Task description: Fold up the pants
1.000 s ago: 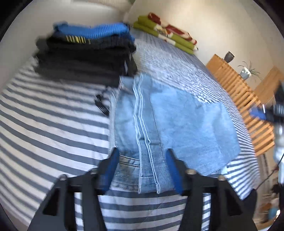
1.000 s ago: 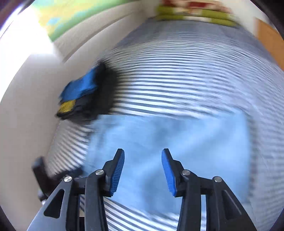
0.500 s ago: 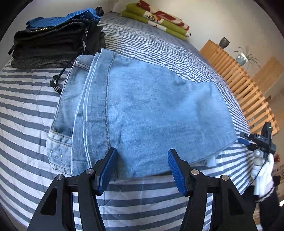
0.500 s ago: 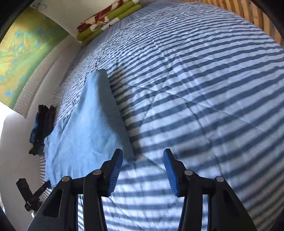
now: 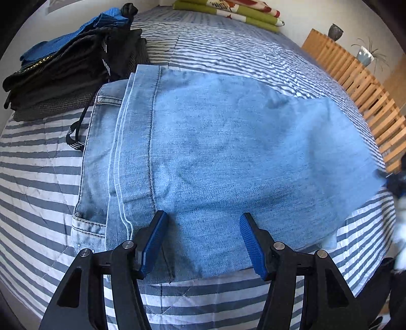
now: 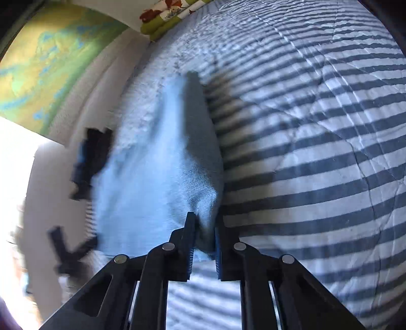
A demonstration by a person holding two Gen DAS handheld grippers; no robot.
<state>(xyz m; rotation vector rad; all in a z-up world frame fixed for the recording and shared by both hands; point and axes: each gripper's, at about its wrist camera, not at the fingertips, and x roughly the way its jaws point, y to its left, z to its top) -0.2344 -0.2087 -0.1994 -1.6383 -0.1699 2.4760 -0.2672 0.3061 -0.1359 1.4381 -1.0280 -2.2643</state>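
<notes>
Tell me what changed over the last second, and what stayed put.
The right gripper went from open above the striped bedspread to shut on the near corner of the jeans. The left gripper stayed open and moved in closer over the near edge of the jeans. The jeans stayed folded flat, and the stack of dark clothes behind them did not move.

The right gripper (image 6: 204, 241) has its blue pads pinched on a corner of the light blue jeans (image 6: 152, 182), which lie on a striped bedspread (image 6: 317, 152). A dark pile (image 6: 88, 162) at the jeans' far left is blurred, perhaps folded clothes. A green-patterned cushion (image 6: 167, 17) sits by the wall.
</notes>
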